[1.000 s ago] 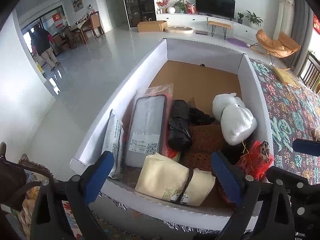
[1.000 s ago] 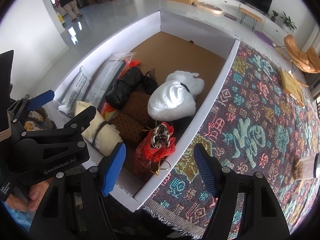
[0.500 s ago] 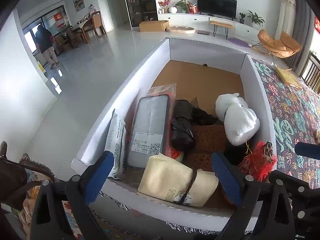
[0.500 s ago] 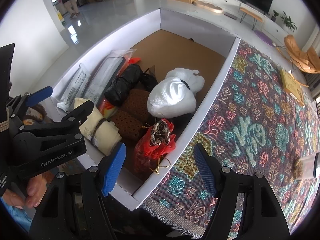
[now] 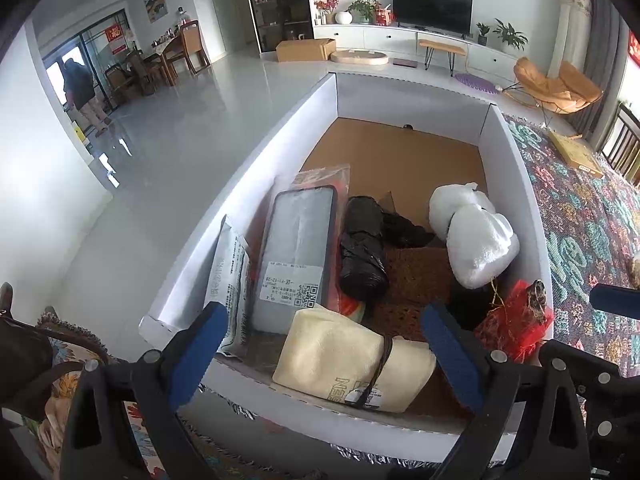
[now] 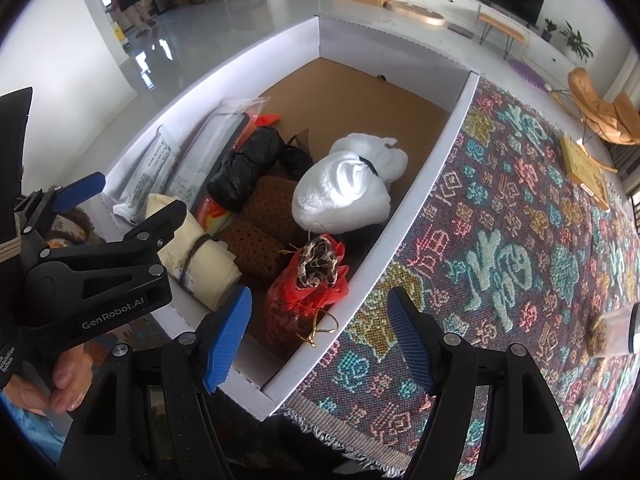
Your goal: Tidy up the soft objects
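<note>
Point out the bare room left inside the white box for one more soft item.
The far half of the white cardboard box is free: brown floor between the back wall and the white plastic bundle. The near half is crowded, from the grey flat packet and black rolled bag to the cream cloth roll and red pouch.

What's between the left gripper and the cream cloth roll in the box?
Only the white box's near wall lies between them. The left gripper is open, above and just short of that wall, and the cream cloth roll lies right behind it, uncovered on top. An approach from above looks unobstructed.
</note>
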Available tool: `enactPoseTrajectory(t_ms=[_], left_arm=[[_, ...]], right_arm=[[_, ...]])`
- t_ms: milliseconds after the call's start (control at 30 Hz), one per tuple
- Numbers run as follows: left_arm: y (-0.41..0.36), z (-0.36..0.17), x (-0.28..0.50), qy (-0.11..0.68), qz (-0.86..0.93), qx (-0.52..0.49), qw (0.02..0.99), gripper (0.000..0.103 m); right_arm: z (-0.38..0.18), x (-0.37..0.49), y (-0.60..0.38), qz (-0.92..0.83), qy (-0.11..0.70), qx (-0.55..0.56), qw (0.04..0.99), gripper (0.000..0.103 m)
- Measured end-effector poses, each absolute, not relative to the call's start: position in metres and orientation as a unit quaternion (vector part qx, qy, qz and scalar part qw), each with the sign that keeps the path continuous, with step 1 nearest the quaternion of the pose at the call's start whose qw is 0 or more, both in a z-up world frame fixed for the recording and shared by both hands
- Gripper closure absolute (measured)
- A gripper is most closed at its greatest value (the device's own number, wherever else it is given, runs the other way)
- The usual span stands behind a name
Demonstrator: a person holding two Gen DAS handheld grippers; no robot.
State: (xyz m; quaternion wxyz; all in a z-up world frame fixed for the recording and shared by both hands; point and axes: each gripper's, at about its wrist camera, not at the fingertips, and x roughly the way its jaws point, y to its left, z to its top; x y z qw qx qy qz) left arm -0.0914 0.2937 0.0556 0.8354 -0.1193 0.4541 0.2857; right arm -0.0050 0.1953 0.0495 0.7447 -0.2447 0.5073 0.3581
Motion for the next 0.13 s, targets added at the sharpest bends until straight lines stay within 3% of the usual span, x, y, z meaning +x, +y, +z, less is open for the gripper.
enactPoseTrajectory(t_ms=[133], left_arm=[[0.2919, 0.0575, -0.0913, 0.45, 0.286, -0.117, 0.838, 0.006]], right_arm=[[0.0495, -0.005, 0.1952, 0.36, 0.507, -0.243, 0.745, 0.03]])
